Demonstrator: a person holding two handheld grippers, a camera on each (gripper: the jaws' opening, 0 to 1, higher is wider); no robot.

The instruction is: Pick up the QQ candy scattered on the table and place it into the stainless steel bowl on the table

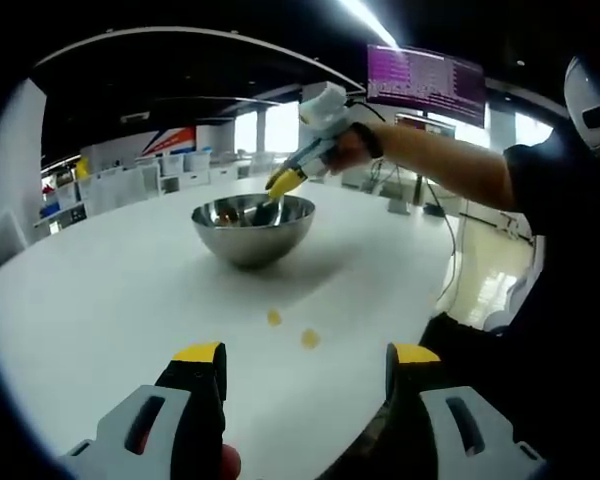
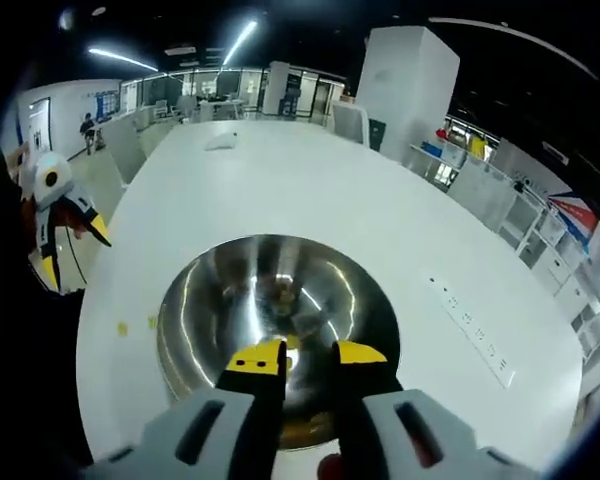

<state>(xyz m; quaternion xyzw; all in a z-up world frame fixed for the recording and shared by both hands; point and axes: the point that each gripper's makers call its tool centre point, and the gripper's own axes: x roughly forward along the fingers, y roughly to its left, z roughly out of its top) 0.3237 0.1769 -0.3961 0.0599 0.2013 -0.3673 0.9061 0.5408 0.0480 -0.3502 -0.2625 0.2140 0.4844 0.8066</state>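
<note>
Table: large white round-edged tabletop (image 1: 100, 290), seen in both gripper views; it carries the bowl and loose candies.
Stainless steel bowl: sits upright near the middle of the table (image 1: 253, 228); in the right gripper view its polished inside (image 2: 210, 310) lies straight below the camera. Contents: one small yellow piece shows between the right jaw tips near the bowl's bottom; brownish patches on the wall may be reflections, cannot tell.
Right gripper: yellow-tipped jaws (image 2: 306, 353) hang over the bowl's inside, tips a narrow gap apart, nothing pinched between them. In the left gripper view it (image 1: 283, 183) is held by a hand, tips pointing down over the bowl's far rim.
Left gripper: jaws (image 1: 308, 353) spread wide, holding nothing, low above the table's near edge. In the right gripper view it (image 2: 72, 252) appears off the table's left edge.
QQ candy: two small yellow pieces (image 1: 274, 317) and (image 1: 310, 339) lie on the table between the bowl and the left gripper, near each other but apart. In the right gripper view they (image 2: 123, 328) sit just beside the bowl, to its left.
</note>
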